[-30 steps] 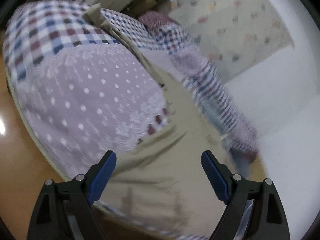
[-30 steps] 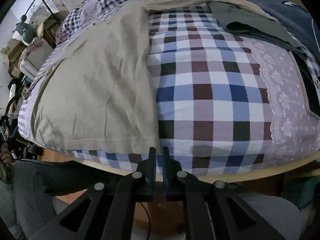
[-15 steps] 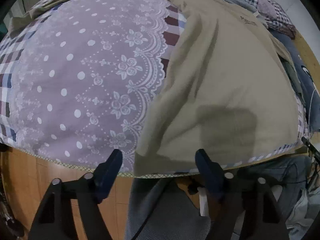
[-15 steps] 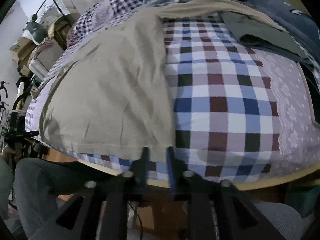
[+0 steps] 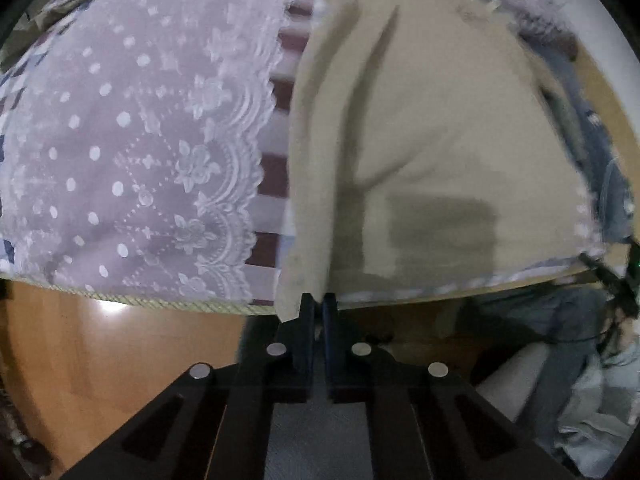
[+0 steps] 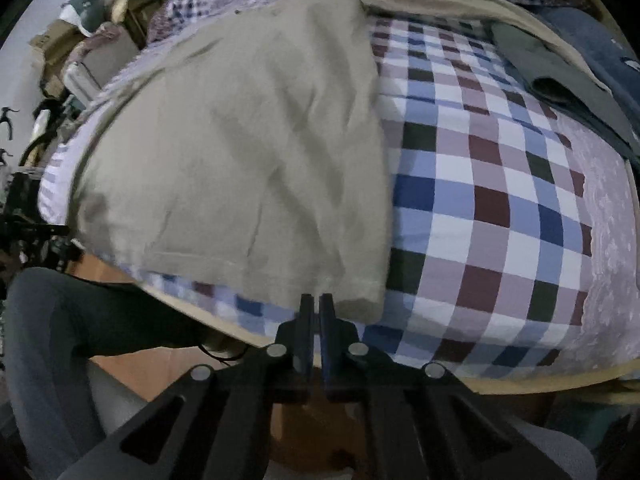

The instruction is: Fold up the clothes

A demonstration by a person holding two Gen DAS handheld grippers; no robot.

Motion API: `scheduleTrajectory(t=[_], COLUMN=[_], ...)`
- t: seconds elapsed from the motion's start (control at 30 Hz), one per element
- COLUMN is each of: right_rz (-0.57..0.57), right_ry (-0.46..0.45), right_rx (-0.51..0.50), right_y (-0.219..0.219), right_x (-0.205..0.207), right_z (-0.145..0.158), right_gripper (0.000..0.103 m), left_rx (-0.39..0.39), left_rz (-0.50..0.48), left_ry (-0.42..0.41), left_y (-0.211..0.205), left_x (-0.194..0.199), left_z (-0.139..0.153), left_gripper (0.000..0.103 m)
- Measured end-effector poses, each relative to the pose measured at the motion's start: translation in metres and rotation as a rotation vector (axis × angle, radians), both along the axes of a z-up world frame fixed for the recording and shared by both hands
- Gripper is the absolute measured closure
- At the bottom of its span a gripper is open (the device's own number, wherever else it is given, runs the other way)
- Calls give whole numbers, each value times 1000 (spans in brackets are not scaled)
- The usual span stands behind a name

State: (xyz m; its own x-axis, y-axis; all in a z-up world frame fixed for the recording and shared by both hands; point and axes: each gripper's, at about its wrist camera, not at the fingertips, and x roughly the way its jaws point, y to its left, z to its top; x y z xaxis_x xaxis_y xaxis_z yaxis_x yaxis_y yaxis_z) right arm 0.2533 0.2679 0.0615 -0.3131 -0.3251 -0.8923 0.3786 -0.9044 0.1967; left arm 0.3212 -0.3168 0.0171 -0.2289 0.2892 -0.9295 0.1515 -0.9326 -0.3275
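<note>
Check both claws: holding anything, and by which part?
Both are shut on the beige garment. Left claw pinches its near hem at one bottom corner; right claw pinches the same hem near the other corner.

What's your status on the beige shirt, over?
Left hand-held gripper shut on the beige shirt hem. Right hand-held gripper shut on the hem's other corner. Shirt flat on checked tablecloth. Dark clothes lie clear.

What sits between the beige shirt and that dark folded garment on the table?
Only bare checked tablecloth between beige shirt and dark garment, in the right wrist view.
</note>
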Motion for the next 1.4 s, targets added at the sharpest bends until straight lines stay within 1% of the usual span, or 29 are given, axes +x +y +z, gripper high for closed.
scheduleTrajectory(t=[0.1, 0.13, 0.17, 0.27, 0.3, 0.33, 0.4, 0.47, 0.53, 0.6, 0.7, 0.8, 0.83, 0.87, 0.9, 0.97, 1.03, 1.07, 1.1, 1.13, 1.2, 1.33, 1.4], right_rz=[-31, -44, -59, -108, -109, -109, -111, -108, -87, -61, -36, -17, -11, -3, 2, 20, 30, 21, 11, -4, -42, -117, -154], right_ry=[20, 30, 41, 46, 42, 37, 29, 20, 6, -11, -17, -42, -46, -47, -41, -14, -1, 10, 14, 18, 26, 22, 21], right_rx=[-38, -34, -29, -60, -66, -73, -86, -91, -68, -40, -24, 10, 26, 47, 68, 81, 81, 83, 74, 65, 53, 4, -24], right_y=[20, 26, 35, 55, 54, 53, 52, 48, 36, 23, 8, -5, -7, -10, -12, -13, -10, -5, 1, 9, 28, 61, 70], right_x=[9, 12, 14, 16, 14, 12, 8, 4, -1, -7, -14, -21, -21, -22, -21, -15, -8, -3, 1, 4, 9, 12, 9], right_z=[20, 26, 32, 41, 39, 37, 33, 29, 20, 11, 2, -12, -16, -19, -21, -16, -8, -2, 4, 9, 19, 29, 32], right_gripper=[103, 103, 103, 103, 103, 99, 98, 95, 71, 63, 62, 62, 65, 73, 103, 103, 103, 103, 103, 103, 103, 103, 100], left_rx=[72, 93, 95, 17, 11, 6, -2, -1, -4, -12, -20, -34, -39, -52, -65, -75, -91, -102, -113, -125, -147, -192, -210], left_rz=[47, 62, 66, 73, 85, 97, 119, 134, 136, 128, 114, 97, 92, 89, 86, 76, 54, 41, 27, 14, -12, -63, -79], left_ry=[73, 86, 84, 50, 44, 37, 27, 32, 29, 31, 39, 51, 57, 62, 68, 59, 43, 36, 29, 22, 8, -23, -45], left_y=[-13, -20, -24, -30, -32, -33, -38, -42, -43, -43, -43, -40, -37, -34, -32, -28, -25, -23, -21, -20, -16, -9, -8], left_x=[12, 13, 15, 20, 21, 22, 24, 25, 24, 23, 20, 17, 16, 15, 14, 11, 7, 4, 2, -1, -6, -17, -24], left_z=[24, 28, 27, 23, 22, 20, 17, 13, 14, 17, 20, 20, 19, 18, 18, 15, 11, 8, 6, 4, 0, -9, -18], left_gripper=[101, 101, 101, 101, 101, 101, 101, 101, 101, 101, 101, 101, 101, 101, 99, 92, 74, 68, 57, 48, 42, 41, 41])
